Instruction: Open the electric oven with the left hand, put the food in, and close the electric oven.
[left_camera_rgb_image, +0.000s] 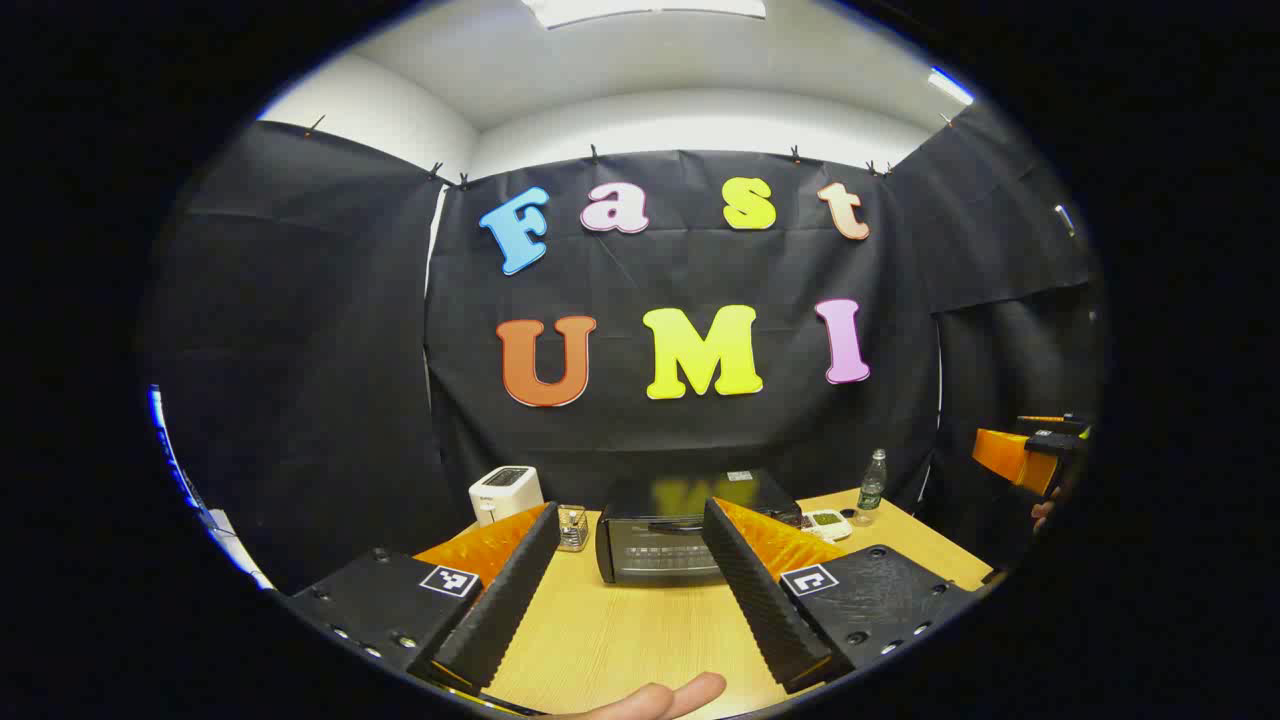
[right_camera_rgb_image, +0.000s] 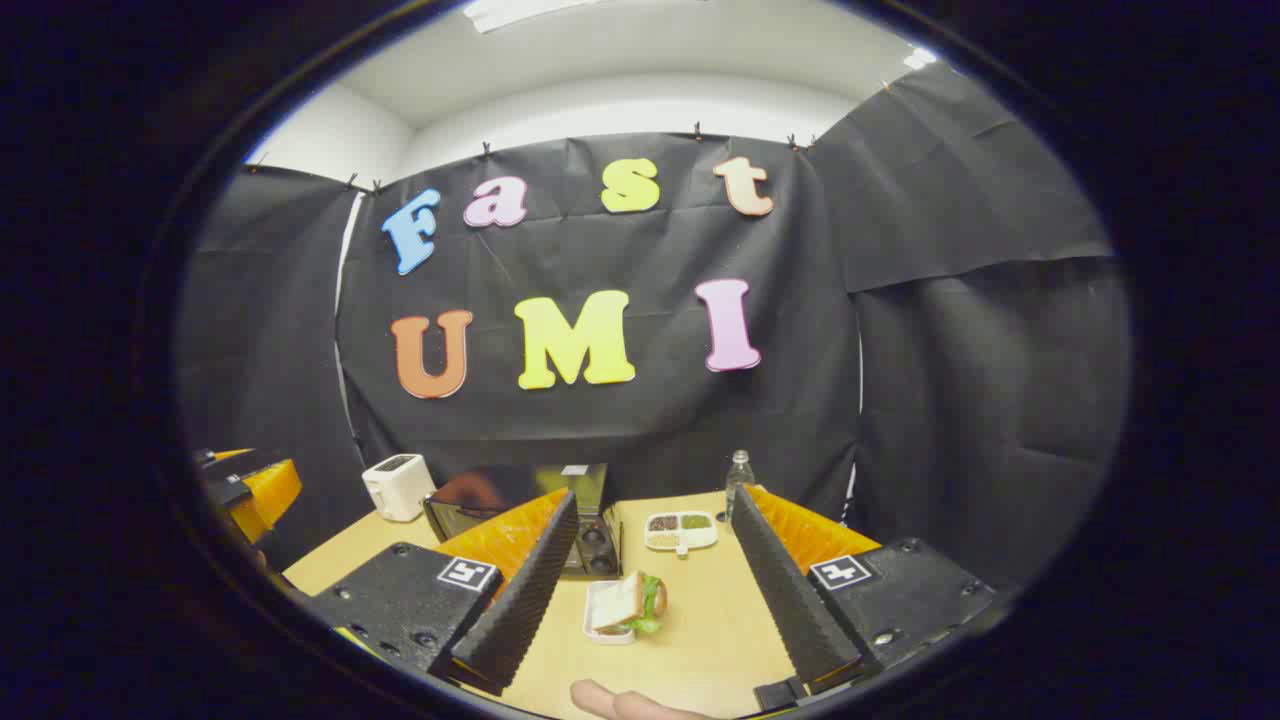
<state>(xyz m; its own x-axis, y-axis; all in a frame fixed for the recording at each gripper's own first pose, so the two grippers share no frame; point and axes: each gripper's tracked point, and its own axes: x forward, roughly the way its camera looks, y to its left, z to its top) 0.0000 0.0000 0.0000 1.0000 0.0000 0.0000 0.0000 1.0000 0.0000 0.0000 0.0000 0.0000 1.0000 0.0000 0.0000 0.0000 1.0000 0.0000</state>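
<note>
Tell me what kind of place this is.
Likely a staged recording booth set up as a kitchen counter: black cloth walls hang around a wooden table holding an electric oven, a toaster and a sandwich.

A black electric oven (left_camera_rgb_image: 690, 535) sat on a wooden desk (left_camera_rgb_image: 630, 640), its door closed and its handle across the top of the door. The left tool (left_camera_rgb_image: 632, 590) hovered in front of the oven with its two fingers spread wide apart, holding nothing. Left of the oven stood a small glass jar (left_camera_rgb_image: 572, 527), and beyond that a white toaster (left_camera_rgb_image: 505, 493). Right of the oven lay a white divided dish (left_camera_rgb_image: 826, 523), then a clear bottle (left_camera_rgb_image: 871, 486). The other tool (left_camera_rgb_image: 1030, 452) appeared far right of the oven.
</note>
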